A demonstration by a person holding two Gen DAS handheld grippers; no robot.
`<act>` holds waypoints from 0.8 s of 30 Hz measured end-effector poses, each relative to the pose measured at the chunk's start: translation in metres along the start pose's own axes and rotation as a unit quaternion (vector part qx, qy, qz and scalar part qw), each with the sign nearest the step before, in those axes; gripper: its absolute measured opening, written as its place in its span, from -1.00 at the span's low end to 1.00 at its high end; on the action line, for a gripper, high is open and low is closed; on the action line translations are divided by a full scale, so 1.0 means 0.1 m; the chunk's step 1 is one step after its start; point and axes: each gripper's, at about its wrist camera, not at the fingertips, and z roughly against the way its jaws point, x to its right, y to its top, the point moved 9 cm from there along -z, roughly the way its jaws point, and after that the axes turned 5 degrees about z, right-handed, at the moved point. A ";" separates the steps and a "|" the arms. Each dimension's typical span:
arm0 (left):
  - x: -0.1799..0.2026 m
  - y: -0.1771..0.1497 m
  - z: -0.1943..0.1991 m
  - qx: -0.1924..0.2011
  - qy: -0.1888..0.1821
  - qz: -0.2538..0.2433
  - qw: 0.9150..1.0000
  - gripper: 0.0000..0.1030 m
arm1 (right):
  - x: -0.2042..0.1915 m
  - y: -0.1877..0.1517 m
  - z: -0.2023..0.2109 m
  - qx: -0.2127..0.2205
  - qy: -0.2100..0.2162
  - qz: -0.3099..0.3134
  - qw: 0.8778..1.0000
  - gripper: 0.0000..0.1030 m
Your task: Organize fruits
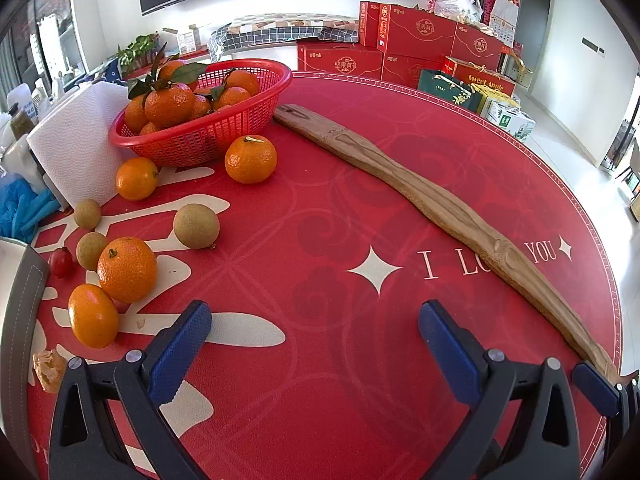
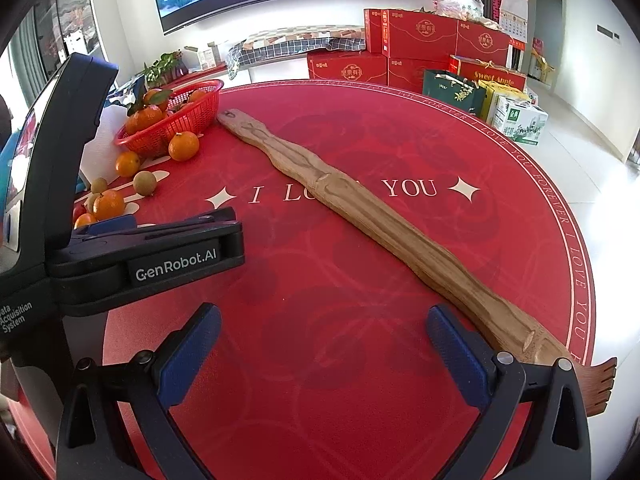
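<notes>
Left gripper [image 1: 314, 326]: jaws wide, nothing between them, over bare desk [image 1: 320, 208]. Right gripper [image 2: 324, 332]: jaws wide too, empty.

Landmark: basket [image 1: 208, 136], already heaped with oranges. Just in front of it, an orange [image 1: 251, 159]; at its near-left corner, a second [image 1: 137, 178]. Nearer the left gripper than the basket, two more oranges [image 1: 127, 269] beside three brown fruits [image 1: 196, 226] and a small red one [image 1: 61, 262].

Likely trouble: round fruit rolling off under a skewed pinch; the heap shedding an orange when another lands on top; an elbow of the right gripper catching the stick [image 1: 420, 196] running from the basket's right side toward it.

Hard to tell: kind of brown fruit; the peel-like scrap [image 1: 49, 370] well in front of the basket; basket depth behind the heap. Stick's far end cut off behind the right gripper in the left view.
</notes>
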 end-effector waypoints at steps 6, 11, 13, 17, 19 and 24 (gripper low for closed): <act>0.00 0.00 0.00 0.000 0.000 0.000 1.000 1.00 | 0.00 0.00 0.00 0.001 0.002 -0.001 1.000 1.00; 0.00 0.01 0.00 0.000 0.000 0.000 1.000 1.00 | -0.01 -0.01 -0.02 -0.007 -0.013 0.011 1.000 1.00; 0.00 0.01 0.00 0.000 0.000 0.000 1.000 1.00 | -0.01 -0.01 -0.02 -0.008 -0.014 0.013 1.000 1.00; 0.00 0.01 0.00 0.000 0.000 0.000 1.000 1.00 | -0.01 -0.02 -0.02 -0.009 -0.016 0.014 1.000 1.00; 0.00 0.00 0.00 0.000 0.000 0.000 1.000 1.00 | -0.02 -0.02 -0.03 -0.013 -0.023 0.020 0.999 1.00; 0.00 0.00 0.00 0.000 0.000 0.000 1.000 1.00 | -0.05 -0.04 -0.05 -0.020 -0.036 0.031 0.999 1.00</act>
